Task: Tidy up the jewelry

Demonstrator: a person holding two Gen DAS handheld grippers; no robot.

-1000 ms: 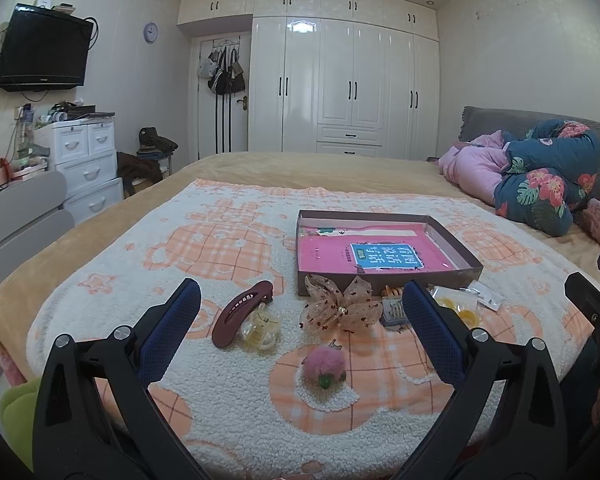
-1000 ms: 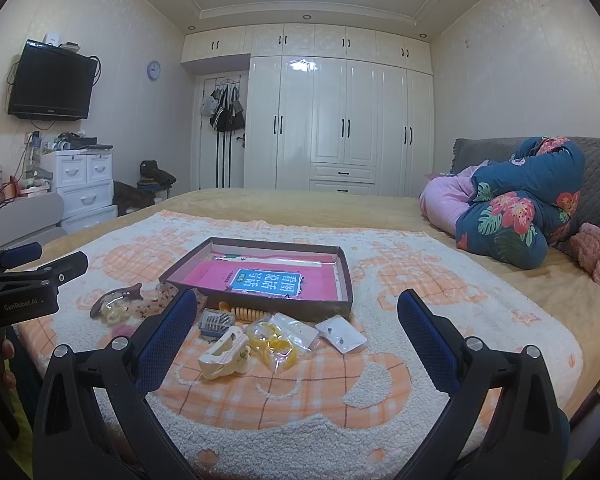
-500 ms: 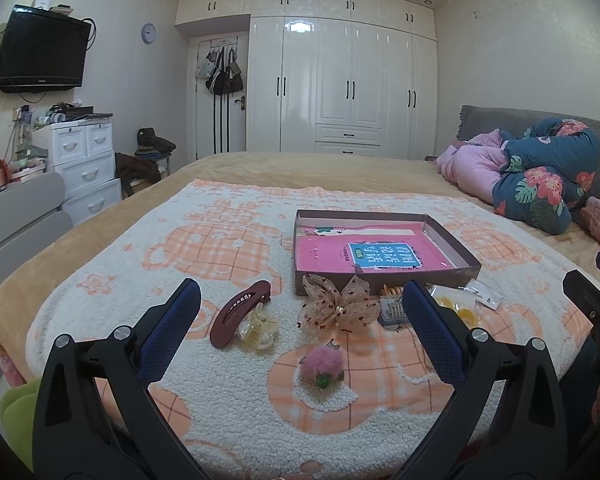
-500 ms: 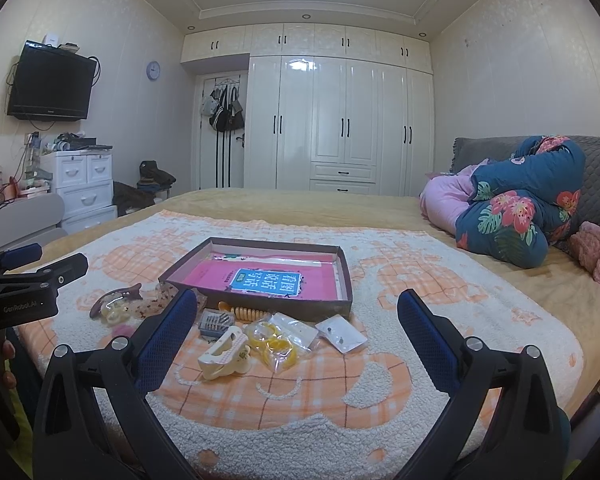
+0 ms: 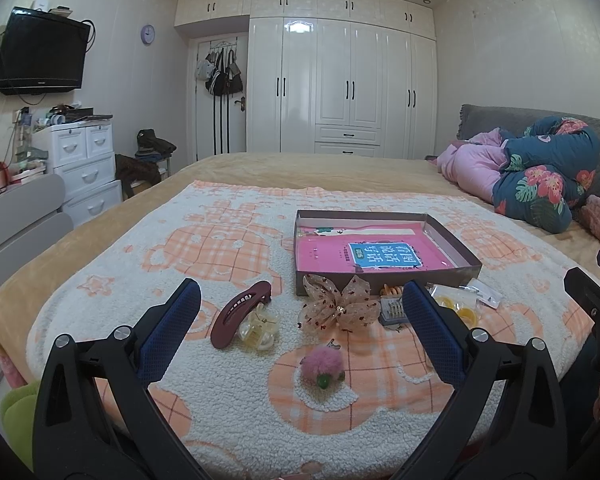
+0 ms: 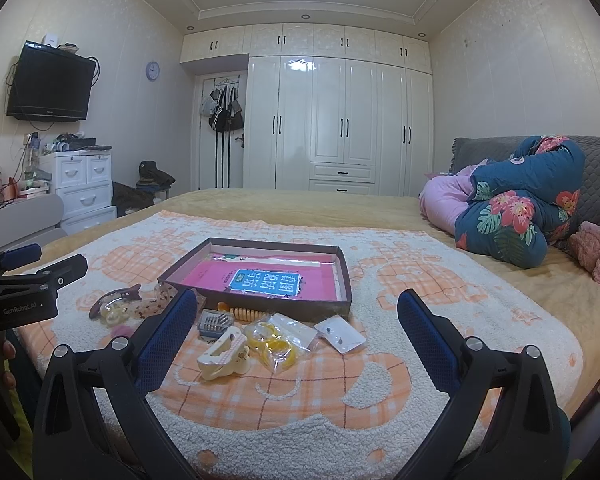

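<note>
A shallow brown box (image 5: pixel 452 240) with a pink book inside lies on the fleece blanket; it also shows in the right wrist view (image 6: pixel 342 280). In front of it lie a maroon hair clip (image 5: pixel 238 314), a clear yellow claw clip (image 5: pixel 259 328), a sheer spotted bow (image 5: pixel 336 306), a pink pompom (image 5: pixel 322 368), a cream claw clip (image 6: pixel 222 356), bagged yellow rings (image 6: pixel 276 344) and a small earring packet (image 6: pixel 340 334). My left gripper (image 5: pixel 300 332) is open and empty, held short of the pompom. My right gripper (image 6: pixel 296 334) is open and empty, held short of the cream clip.
The orange-and-white blanket (image 5: pixel 220 240) covers the near bed end. Folded quilts (image 6: pixel 512 216) are piled at the right. White drawers (image 5: pixel 84 164) stand left of the bed, wardrobes (image 5: pixel 340 84) behind. The left gripper shows at the left edge of the right wrist view (image 6: pixel 24 292).
Almost nothing has changed. Both grippers stay open and hold nearly still; the left view has shifted very slightly.
</note>
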